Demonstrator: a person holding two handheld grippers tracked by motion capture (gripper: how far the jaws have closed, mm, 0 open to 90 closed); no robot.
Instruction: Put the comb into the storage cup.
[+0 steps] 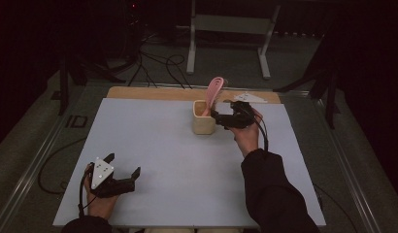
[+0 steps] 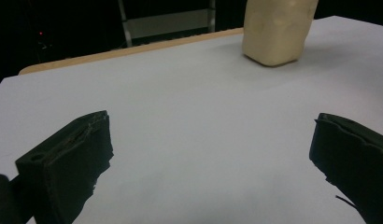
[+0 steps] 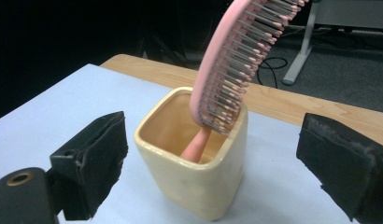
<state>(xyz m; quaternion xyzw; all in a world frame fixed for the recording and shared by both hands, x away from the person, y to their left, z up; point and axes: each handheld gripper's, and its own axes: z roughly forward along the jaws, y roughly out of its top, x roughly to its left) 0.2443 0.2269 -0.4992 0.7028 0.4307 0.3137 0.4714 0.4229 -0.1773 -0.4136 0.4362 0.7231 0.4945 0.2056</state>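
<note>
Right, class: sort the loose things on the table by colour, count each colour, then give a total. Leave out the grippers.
Pink: 1, the hairbrush, standing handle-down in the cup.
Cream-yellow: 1, the square cup on the white table.
Total: 2.

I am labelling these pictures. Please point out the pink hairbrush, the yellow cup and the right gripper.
pink hairbrush (image 3: pixel 227 60), right gripper view, on its bristled head.
yellow cup (image 3: pixel 203 186), right gripper view, on its front wall.
right gripper (image 1: pixel 221 115), high view, between its open fingertips.
</note>
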